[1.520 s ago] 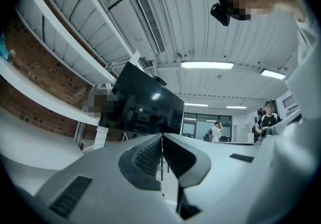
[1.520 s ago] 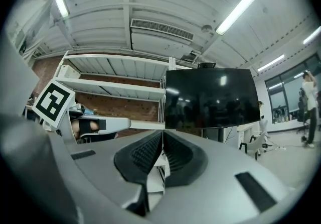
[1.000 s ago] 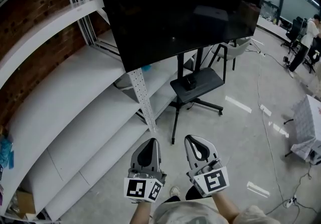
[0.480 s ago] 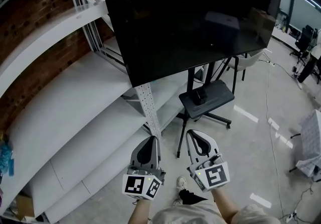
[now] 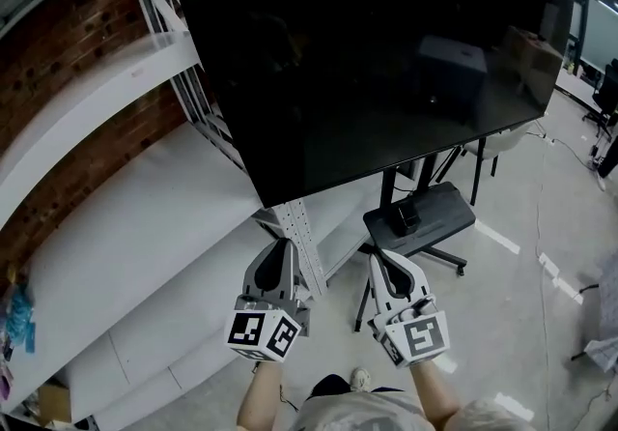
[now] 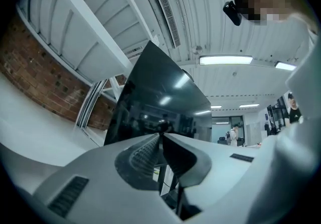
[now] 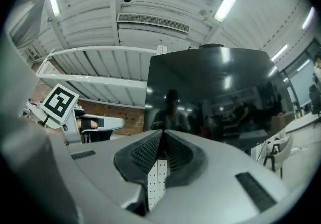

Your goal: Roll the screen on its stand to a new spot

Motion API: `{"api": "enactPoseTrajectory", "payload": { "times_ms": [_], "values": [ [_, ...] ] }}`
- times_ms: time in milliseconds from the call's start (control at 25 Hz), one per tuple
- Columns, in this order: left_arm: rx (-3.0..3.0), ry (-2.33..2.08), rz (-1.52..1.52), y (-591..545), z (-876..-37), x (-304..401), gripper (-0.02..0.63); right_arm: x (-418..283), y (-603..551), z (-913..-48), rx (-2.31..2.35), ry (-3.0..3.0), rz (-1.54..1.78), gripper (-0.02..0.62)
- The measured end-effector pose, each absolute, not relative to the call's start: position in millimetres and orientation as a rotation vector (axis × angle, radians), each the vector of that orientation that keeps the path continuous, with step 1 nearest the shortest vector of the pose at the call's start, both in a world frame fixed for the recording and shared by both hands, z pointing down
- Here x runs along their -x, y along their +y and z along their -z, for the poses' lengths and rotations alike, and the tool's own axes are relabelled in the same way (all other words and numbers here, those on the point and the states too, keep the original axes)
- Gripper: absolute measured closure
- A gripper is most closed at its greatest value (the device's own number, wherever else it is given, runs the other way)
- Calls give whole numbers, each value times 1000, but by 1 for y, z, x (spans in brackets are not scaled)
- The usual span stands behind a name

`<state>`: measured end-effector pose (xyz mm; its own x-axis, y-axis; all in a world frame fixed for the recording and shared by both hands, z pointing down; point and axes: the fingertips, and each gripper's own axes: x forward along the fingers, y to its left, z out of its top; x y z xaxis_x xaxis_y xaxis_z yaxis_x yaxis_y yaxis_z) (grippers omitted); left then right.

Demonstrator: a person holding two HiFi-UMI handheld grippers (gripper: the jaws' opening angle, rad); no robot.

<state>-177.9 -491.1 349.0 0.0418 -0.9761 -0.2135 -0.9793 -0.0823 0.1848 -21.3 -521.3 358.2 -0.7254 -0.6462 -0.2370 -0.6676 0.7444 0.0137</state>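
1. Head view: we've got the screen point(image 5: 367, 62) on its stand point(image 5: 435, 212) filling the top, hard by the white shelves point(image 5: 126, 226). Left gripper point(image 5: 280, 245) and right gripper point(image 5: 379, 257) point at it side by side, just under its lower edge.
2. Left gripper view: jaws pressed together, nothing between them, and the dark screen looms beyond.
3. Right gripper view: jaws closed too, empty. The screen faces us, with a perforated post point(image 7: 156, 183) below.

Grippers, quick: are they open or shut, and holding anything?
Left gripper: shut, holding nothing.
Right gripper: shut, holding nothing.
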Motion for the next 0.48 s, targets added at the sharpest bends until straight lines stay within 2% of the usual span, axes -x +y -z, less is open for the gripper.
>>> {"api": "enactPoseTrajectory", "payload": {
  "times_ms": [200, 240, 320, 480],
  "values": [
    [2198, 2103, -467, -519, -325, 211, 581, 49, -540, -352, 999, 2742, -150, 574],
    [2198, 2092, -462, -525, -321, 219, 562, 55, -542, -349, 992, 2743, -153, 574],
    [2219, 2070, -453, -542, -312, 237, 477, 70, -544, -340, 963, 2743, -164, 574],
    [2280, 2066, -457, -573, -307, 275, 396, 96, -539, -332, 916, 2757, -217, 574]
  ]
}}
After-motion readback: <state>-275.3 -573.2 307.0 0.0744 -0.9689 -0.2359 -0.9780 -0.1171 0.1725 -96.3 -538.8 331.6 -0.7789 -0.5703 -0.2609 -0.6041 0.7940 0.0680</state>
